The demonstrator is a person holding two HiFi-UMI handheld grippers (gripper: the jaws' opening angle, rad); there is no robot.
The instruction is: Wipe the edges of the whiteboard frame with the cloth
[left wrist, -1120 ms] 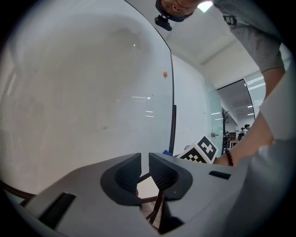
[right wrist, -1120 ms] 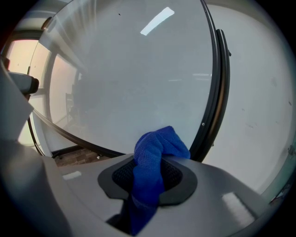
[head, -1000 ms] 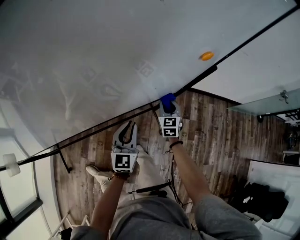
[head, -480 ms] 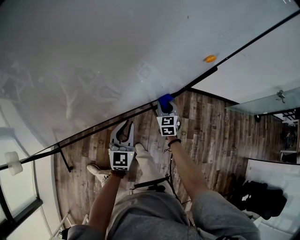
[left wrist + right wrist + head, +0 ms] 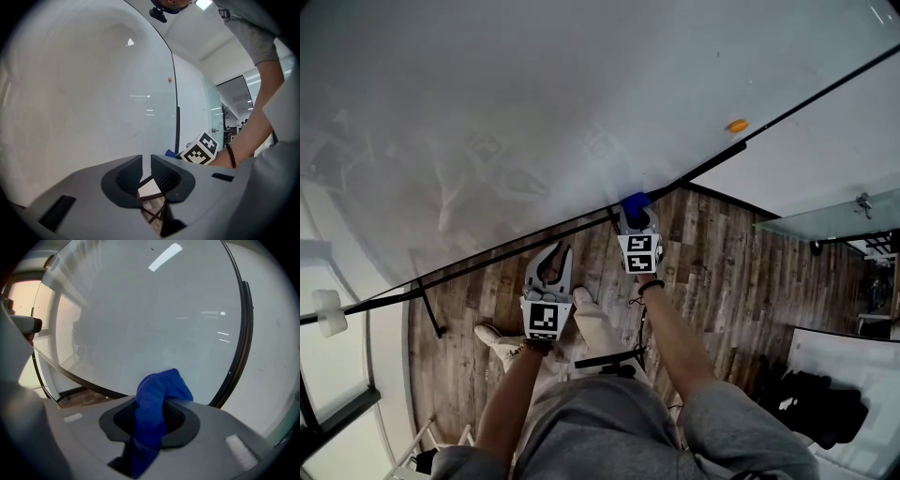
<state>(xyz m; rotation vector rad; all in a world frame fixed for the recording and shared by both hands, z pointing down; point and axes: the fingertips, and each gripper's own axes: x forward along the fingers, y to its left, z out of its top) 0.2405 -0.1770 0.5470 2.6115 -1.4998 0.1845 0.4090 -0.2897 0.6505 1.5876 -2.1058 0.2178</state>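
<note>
Head view: we log a whiteboard (image 5: 534, 112) filling the upper field, its black frame (image 5: 506, 251) running along the bottom edge and up the right side.
Cloth: blue and bunched; we find the cloth (image 5: 635, 200) against the frame at the lower right corner.
Right gripper: we record the right gripper (image 5: 636, 212) with jaws pinched on the cloth.
Left gripper: the left gripper (image 5: 554, 251) hangs below the frame over the wood floor (image 5: 741, 272), jaws drawn together to a slit, gripping nothing.
In the way: cloth and right gripper cover the corner itself.
Surroundings: we note an orange magnet (image 5: 737, 125) on the board near the right edge, a black stand leg (image 5: 431, 319), a shoe (image 5: 492, 339) and a dark bundle (image 5: 820, 408).
</note>
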